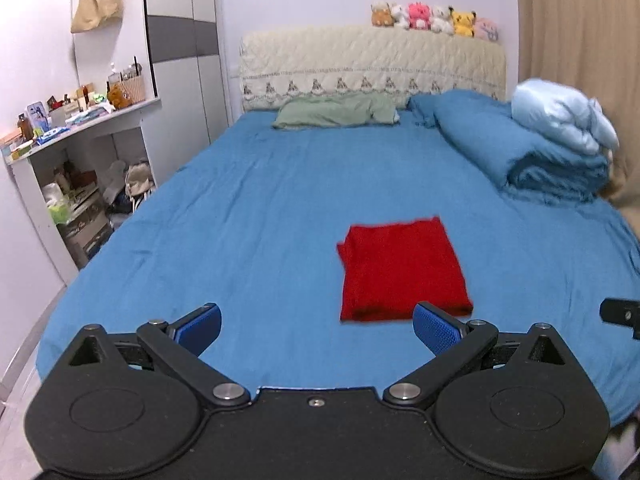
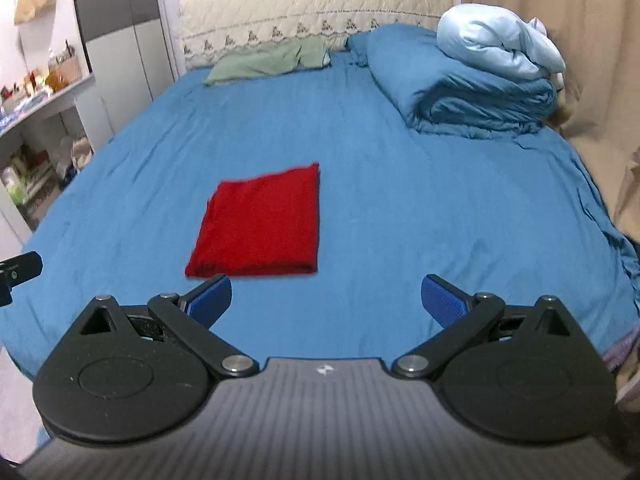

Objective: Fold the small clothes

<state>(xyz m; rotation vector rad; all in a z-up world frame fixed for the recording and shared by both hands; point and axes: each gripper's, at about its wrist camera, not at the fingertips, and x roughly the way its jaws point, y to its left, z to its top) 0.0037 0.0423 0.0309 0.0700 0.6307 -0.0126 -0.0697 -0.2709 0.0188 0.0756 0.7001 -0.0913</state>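
Observation:
A red garment [image 1: 404, 270] lies folded into a flat rectangle on the blue bed sheet [image 1: 260, 216]. It also shows in the right wrist view [image 2: 260, 224]. My left gripper [image 1: 318, 330] is open and empty, held above the sheet just short of the garment's near edge, with the garment ahead and to the right. My right gripper [image 2: 326, 300] is open and empty, above the sheet near the foot of the bed, with the garment ahead and to the left. Neither gripper touches the cloth.
A rolled blue duvet [image 1: 532, 152] with a pale blue bundle [image 1: 564, 116] on it lies at the back right. A green pillow [image 1: 336, 114] lies by the headboard [image 1: 372, 64]. A cluttered shelf unit [image 1: 76, 152] stands left of the bed. Curtains [image 2: 560, 20] hang on the right.

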